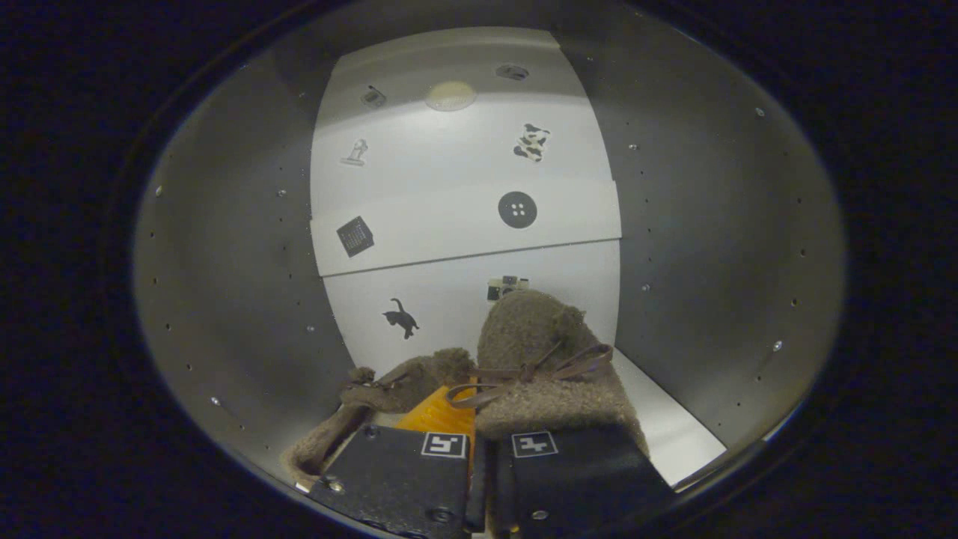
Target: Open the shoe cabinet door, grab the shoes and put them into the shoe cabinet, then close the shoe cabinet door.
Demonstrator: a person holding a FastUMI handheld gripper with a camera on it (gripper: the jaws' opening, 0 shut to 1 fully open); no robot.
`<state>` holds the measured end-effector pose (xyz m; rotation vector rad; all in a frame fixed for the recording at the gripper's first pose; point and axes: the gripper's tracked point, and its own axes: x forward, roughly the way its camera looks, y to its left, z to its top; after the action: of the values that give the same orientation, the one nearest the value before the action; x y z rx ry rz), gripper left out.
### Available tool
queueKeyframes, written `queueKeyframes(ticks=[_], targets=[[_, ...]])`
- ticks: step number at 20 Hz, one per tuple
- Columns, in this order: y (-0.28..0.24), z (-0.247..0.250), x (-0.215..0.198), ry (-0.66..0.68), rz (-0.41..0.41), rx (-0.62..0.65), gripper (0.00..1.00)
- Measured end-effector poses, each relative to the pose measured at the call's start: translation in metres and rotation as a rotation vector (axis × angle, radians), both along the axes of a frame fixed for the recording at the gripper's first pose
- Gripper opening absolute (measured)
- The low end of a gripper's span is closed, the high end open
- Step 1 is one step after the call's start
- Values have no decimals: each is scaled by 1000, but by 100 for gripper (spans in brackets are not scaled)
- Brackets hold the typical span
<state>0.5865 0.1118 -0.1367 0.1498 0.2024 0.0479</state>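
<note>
Inside the grey shoe cabinet (224,247), with its sticker-dotted white back panel (464,217) at twelve o'clock, the tool (479,404) pinches the fuzzy brown bow-tied slippers (539,359); releasing early could tumble them off the shelf.

white stickered back panel (464,217), grey side walls (239,247)

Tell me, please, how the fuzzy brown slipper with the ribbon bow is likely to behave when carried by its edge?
The slipper looks soft and fleecy, so it will probably sag rather than hold shape. It seems light for its bulk. The tongs appear nearly closed on the pair's edges; the nap should resist slipping, though the bow could snag.
</note>
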Motion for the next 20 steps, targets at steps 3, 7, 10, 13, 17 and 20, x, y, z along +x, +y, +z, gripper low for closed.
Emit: queueKeyframes(ticks=[3, 7, 10, 13, 17, 20], targets=[[-3, -10, 8, 61, -23, 3, 9], [-2, -37, 15, 203, -23, -13, 10], [-1, -48, 18, 284, -23, 5, 13], [1, -52, 17, 320, -31, 6, 14], [-1, -51, 14, 331, -40, -8, 17], [-3, -47, 8, 332, -45, -21, 32]])
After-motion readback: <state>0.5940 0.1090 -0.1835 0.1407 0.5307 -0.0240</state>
